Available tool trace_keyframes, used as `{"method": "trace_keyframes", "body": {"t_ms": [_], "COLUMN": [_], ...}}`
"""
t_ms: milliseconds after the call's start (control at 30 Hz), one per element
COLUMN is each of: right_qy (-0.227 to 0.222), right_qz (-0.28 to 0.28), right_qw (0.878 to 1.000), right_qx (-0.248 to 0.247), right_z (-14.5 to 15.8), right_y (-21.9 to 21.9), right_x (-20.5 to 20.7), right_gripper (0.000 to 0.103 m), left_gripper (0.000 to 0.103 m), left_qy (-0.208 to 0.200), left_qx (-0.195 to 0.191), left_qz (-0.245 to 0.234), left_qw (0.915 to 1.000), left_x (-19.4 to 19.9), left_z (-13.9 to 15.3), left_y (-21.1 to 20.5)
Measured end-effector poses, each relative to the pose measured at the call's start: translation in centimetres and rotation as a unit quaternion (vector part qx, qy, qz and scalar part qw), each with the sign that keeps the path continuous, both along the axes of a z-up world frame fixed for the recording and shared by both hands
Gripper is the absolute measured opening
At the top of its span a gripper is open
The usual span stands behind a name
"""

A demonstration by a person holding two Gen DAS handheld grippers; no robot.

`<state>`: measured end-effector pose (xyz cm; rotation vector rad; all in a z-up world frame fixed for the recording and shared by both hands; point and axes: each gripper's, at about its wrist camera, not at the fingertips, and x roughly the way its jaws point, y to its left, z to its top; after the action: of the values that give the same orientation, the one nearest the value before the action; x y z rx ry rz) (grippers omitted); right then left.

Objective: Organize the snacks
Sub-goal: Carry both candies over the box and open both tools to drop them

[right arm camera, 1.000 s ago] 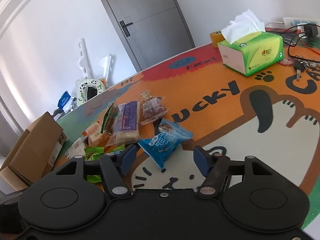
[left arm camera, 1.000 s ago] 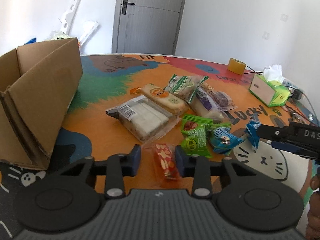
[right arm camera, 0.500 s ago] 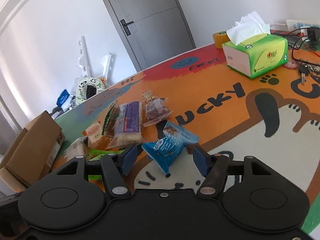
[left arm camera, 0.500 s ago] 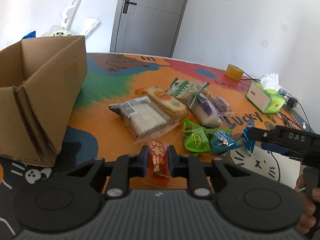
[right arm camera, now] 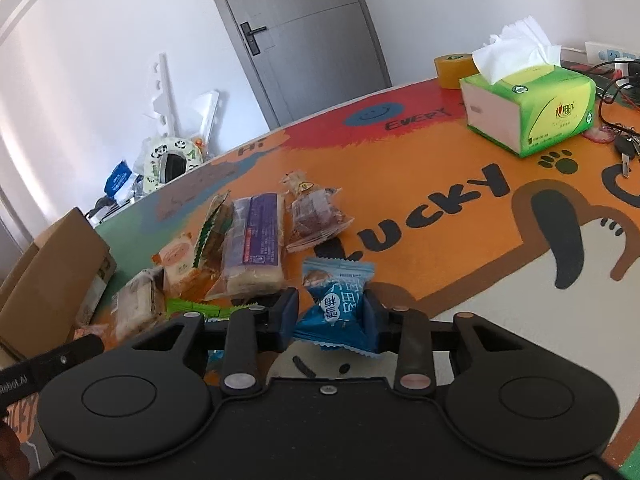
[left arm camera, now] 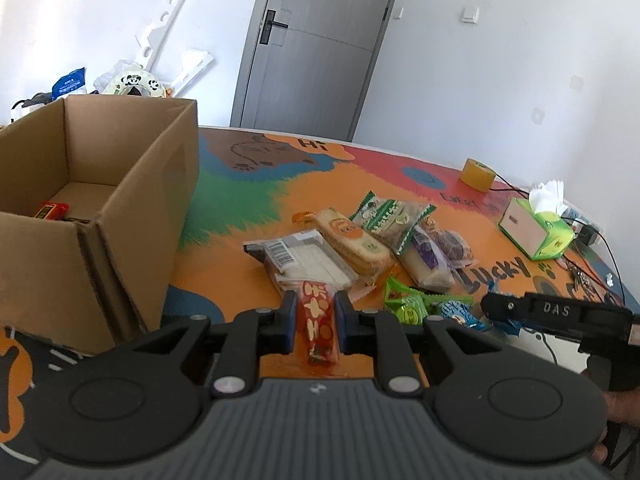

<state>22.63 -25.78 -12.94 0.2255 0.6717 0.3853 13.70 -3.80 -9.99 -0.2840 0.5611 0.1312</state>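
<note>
My left gripper (left arm camera: 315, 322) is shut on a red snack packet (left arm camera: 319, 326) and holds it lifted above the table, right of an open cardboard box (left arm camera: 96, 196). A red packet (left arm camera: 50, 211) lies inside the box. My right gripper (right arm camera: 330, 314) is shut on a blue snack packet (right arm camera: 336, 308). A pile of snacks lies on the table: a clear pack of white bars (left arm camera: 304, 260), an orange-label cake (left arm camera: 352, 244), a green-white pack (left arm camera: 390, 216), a purple pack (right arm camera: 252, 248), green packets (left arm camera: 406, 306).
A green tissue box (right arm camera: 528, 108) and a yellow tape roll (right arm camera: 454, 70) stand at the far right. Keys and cables (right arm camera: 624, 144) lie beside the tissue box. The table has a colourful cartoon mat (right arm camera: 440, 248). A grey door (left arm camera: 312, 48) is behind.
My left gripper closed on the red packet and lifted it, now seeing into the box. My right gripper closed on the blue packet.
</note>
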Motion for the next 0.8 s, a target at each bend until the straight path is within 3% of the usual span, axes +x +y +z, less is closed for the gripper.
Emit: {"method": "trace_keyframes", "body": {"t_ms": [400,800], "right_qy": [-0.032,-0.077], "right_qz": [0.007,0.064], "right_qw": [0.999,0.995], "right_qx": [0.009,0.028], "right_z": [3.0,5.9], "right_y": [1.2,5.3], "right_x": [-2.4,-4.3], "right_gripper": [0.034,0.026], "left_gripper": [0.018,0.018], "left_qy": [-0.041,-0.079], "left_qx": [-0.008,-0.008], "left_qz": [0.007,0.032], "left_qw": [0.9991,0.9963], "left_x": [-1.8,-4.0], "left_z": [2.9,5.9], "left_y": [1.5,4.2]}}
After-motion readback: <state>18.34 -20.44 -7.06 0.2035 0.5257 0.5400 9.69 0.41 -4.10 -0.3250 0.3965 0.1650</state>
